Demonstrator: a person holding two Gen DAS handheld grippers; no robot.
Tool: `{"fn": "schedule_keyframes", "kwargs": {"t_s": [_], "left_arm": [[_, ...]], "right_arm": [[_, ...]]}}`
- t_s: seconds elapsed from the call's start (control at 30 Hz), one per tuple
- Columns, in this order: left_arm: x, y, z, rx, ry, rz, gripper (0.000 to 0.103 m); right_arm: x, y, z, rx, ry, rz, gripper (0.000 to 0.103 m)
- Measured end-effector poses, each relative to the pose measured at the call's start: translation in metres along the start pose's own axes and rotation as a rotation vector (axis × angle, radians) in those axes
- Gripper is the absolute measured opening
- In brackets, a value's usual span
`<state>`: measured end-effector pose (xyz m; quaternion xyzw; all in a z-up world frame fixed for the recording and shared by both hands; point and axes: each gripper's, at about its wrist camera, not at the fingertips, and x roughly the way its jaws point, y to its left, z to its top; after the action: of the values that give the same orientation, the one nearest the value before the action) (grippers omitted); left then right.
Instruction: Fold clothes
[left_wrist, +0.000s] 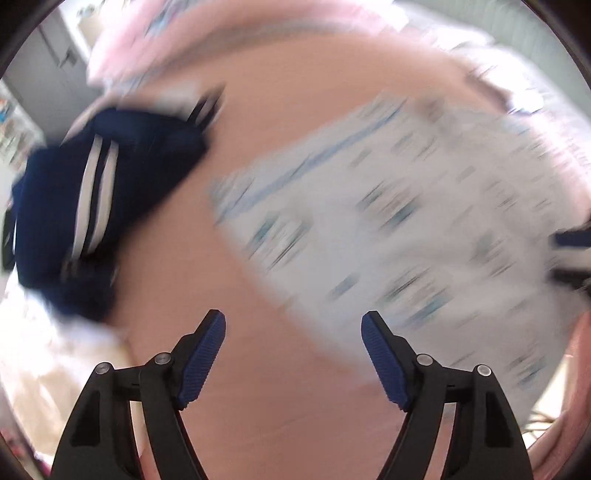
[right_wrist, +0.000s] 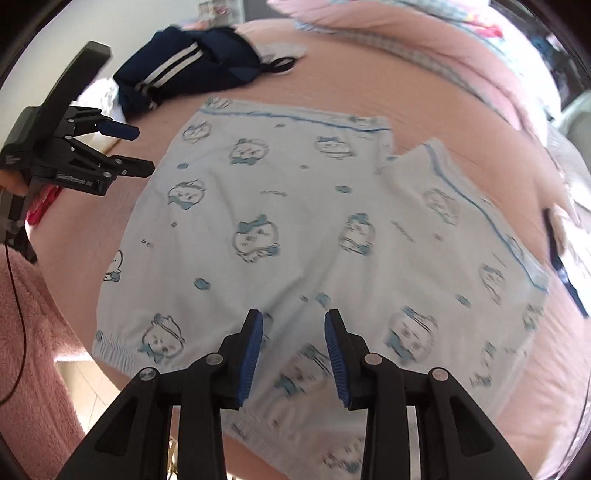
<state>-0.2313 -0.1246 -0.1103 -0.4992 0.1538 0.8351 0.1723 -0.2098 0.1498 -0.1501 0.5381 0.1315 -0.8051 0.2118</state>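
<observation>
Spread, empty fingers of the right gripper (right_wrist: 293, 354) hovered over limp, light white cartoon-print cotton shorts (right_wrist: 314, 229) lying flat on the pink bed (right_wrist: 332, 77), best pinched at the elastic waistband, while the left gripper (left_wrist: 293, 354) gaped beside them.

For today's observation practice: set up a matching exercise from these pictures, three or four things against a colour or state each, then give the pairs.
Things:
1. printed shorts
2. navy garment
3. bed cover
4. left gripper

Colour or state:
A. pink
B. open, nothing between the pads
C. dark blue with white stripes, bunched up
D. pale with blue cartoon faces, spread flat

Pairs: 1-D, 2-C, 3-A, 4-B
</observation>
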Motion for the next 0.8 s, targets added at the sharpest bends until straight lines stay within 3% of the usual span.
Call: {"fn": "schedule_keyframes", "kwargs": {"t_s": [0.07,0.13,0.2,0.23,0.27,0.4,0.53,0.57,0.7,0.8], "left_arm": [[-0.002,-0.033,0.014,0.014,-0.079,-0.050,0.075],[0.011,-0.072,0.026,0.025,-0.078,-0.054,0.075],[0.030,-0.096,0.040,0.054,-0.079,-0.035,0.061],[0.032,-0.101,0.037,0.070,-0.078,-0.038,0.043],[0.037,-0.101,0.038,0.074,-0.076,-0.049,0.036],[0.068,-0.099,0.062,0.048,-0.077,-0.114,0.036],[0.098,-0.099,0.096,-0.007,-0.071,-0.199,0.036],[0.101,-0.100,0.104,-0.015,-0.077,-0.216,0.036],[0.119,-0.105,0.135,-0.022,-0.083,-0.249,0.036],[0.137,-0.114,0.153,-0.006,-0.053,-0.224,0.036]], "right_arm": [[0.000,-0.018,-0.006,0.061,0.011,-0.012,0.034],[0.002,-0.038,-0.010,0.118,0.032,-0.024,0.034],[-0.005,-0.062,-0.012,0.166,0.020,-0.035,0.034],[-0.007,-0.074,-0.010,0.185,0.008,-0.047,0.034],[-0.009,-0.086,-0.008,0.204,-0.005,-0.058,0.034],[-0.003,-0.132,0.009,0.254,-0.042,-0.128,0.034],[0.025,-0.169,0.034,0.231,-0.049,-0.327,0.034],[0.028,-0.182,0.035,0.266,-0.049,-0.344,0.034],[0.022,-0.241,0.017,0.488,-0.074,-0.304,0.034],[0.019,-0.267,0.004,0.546,-0.077,-0.276,0.034]]}}
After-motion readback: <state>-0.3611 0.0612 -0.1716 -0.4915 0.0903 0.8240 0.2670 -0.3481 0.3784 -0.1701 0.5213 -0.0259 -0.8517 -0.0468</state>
